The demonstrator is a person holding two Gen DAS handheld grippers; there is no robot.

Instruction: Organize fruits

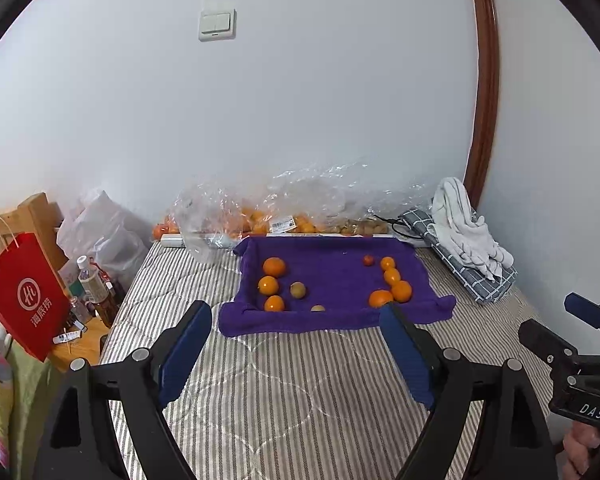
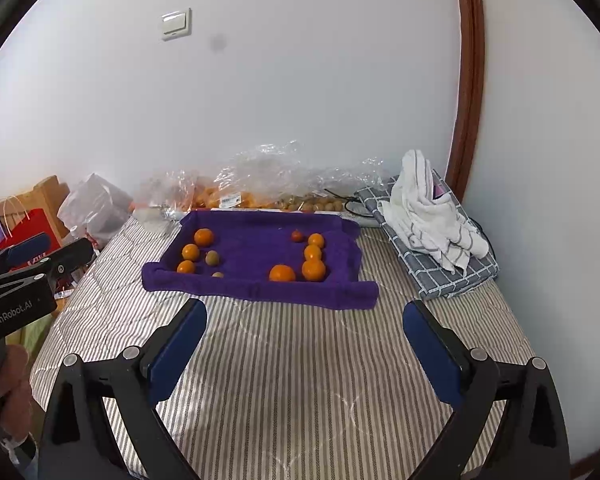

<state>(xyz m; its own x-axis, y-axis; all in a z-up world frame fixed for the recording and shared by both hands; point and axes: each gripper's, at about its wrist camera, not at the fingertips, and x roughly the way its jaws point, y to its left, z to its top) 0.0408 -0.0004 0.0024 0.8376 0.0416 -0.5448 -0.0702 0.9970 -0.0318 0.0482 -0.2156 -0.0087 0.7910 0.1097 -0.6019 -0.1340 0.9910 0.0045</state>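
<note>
A purple towel lies on the striped mattress with fruit on it. On its left are three oranges and two brownish-green fruits. On its right are several oranges and a small red fruit. My left gripper is open and empty, just short of the towel's near edge. My right gripper is open and empty, also in front of the towel; it shows at the right edge of the left wrist view.
Clear plastic bags of oranges and small brown fruit lie along the wall behind the towel. A white towel on a folded checked cloth lies at right. A red paper bag and bottles stand on a bedside table at left.
</note>
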